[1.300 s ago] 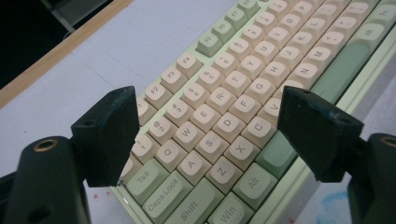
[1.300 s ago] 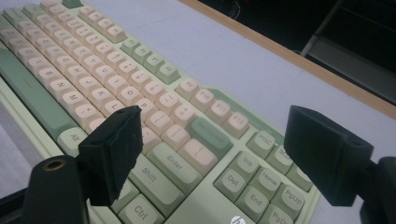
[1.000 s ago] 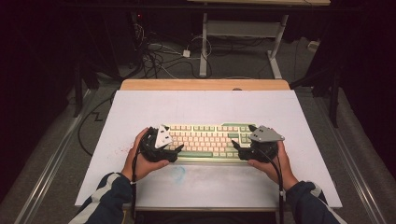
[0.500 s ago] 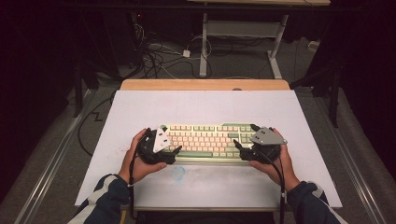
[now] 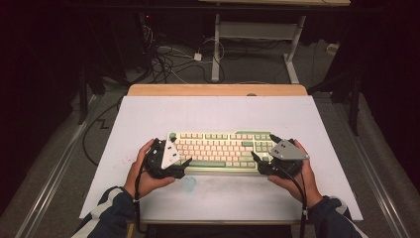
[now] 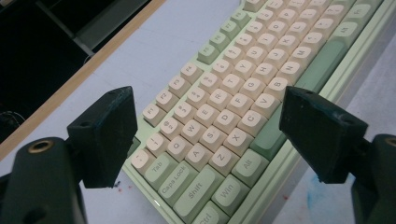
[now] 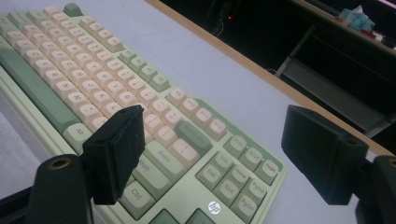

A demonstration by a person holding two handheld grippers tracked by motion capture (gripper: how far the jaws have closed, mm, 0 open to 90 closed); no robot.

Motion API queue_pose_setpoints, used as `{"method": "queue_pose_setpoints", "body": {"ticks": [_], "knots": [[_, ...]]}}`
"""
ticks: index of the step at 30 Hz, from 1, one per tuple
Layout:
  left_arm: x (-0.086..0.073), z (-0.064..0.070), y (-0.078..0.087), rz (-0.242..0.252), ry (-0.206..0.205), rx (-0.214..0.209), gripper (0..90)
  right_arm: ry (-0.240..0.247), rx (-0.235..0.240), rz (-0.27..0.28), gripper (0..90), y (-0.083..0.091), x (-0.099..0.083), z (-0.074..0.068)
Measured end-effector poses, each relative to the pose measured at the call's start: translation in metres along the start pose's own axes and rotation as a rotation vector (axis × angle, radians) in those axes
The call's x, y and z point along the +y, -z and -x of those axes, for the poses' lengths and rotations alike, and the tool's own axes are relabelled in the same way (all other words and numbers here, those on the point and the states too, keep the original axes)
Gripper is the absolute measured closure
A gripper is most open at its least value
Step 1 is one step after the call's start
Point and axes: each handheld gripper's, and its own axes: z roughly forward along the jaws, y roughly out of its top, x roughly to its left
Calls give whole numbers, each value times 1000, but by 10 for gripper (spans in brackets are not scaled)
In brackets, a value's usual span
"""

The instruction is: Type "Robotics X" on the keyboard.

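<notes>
The keyboard (image 5: 222,150) lies lengthwise across the counter (image 5: 148,119) between the wide-open left gripper (image 5: 179,166) and wide-open right gripper (image 5: 258,163), 1 at each end.

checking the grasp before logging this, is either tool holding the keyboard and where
Nothing is held. Both the left tool and the right tool stand open, their jaws wide apart over the left and right ends of the keyboard, clamping nothing.

Two black jaws of the left gripper (image 6: 205,140) stand wide apart over the left end of a pale green keyboard (image 6: 243,107) with cream and green keys. The keyboard runs slantwise on a white table (image 6: 177,32), whose wooden edge shows at upper left. A faint blue smudge (image 6: 322,196) marks the table near the right jaw.
</notes>
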Motion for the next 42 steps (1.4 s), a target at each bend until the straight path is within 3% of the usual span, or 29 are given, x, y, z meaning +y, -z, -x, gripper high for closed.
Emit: {"method": "queue_pose_setpoints", "body": {"ticks": [22,42], "knots": [[-8,-1,14,-20,6,-3,182,18,-18,-10,214,17,-8,-1],[-18,-13,35,-29,10,4,182,9,-21,-12,213,34,-19,6]]}}
